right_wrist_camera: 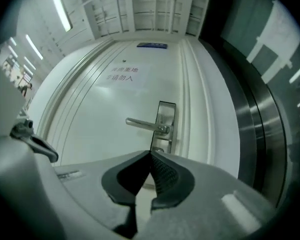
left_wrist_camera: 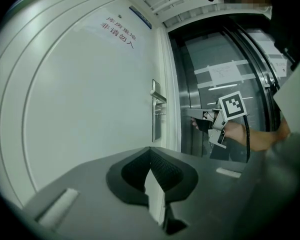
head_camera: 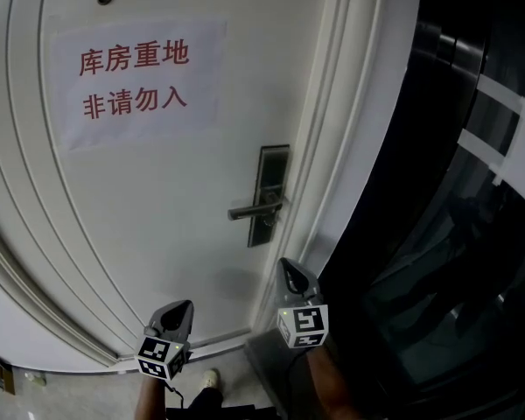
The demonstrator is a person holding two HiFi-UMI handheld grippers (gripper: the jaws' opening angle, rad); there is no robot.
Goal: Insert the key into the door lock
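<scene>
1. Left gripper point(left_wrist_camera: 150, 153): jaws drawn together at the tips with nothing between them. In the head view it sits lowest and farthest left, well apart from the lock.
2. Right gripper point(right_wrist_camera: 150, 156): jaws pressed together and empty, with no key in its pads.
3. Governing relation: the lock plate point(right_wrist_camera: 165, 126) lies straight ahead of the right gripper and just above its tips. The plate's long axis is upright. The lever point(right_wrist_camera: 144, 125) runs level from the plate toward the left. We judge the right gripper the nearer of the 2, and so the one to work the lock.
4. Key: we find it in neither gripper. A small piece point(head_camera: 269, 221) sits on the plate just under the lever. It may be the key or only the cylinder; it is too small to tell.
5. Views compared: the right gripper view shows the plate face-on. The left gripper view shows it edge-on, with the lever standing out from the door point(head_camera: 157, 199) and the right gripper side-on, near the plate but apart from it. Only the head view shows both grippers below the lock.
6. Beyond: a paper notice point(head_camera: 136, 81) high on the door, and dark panelling point(head_camera: 455, 252) to the right.
</scene>
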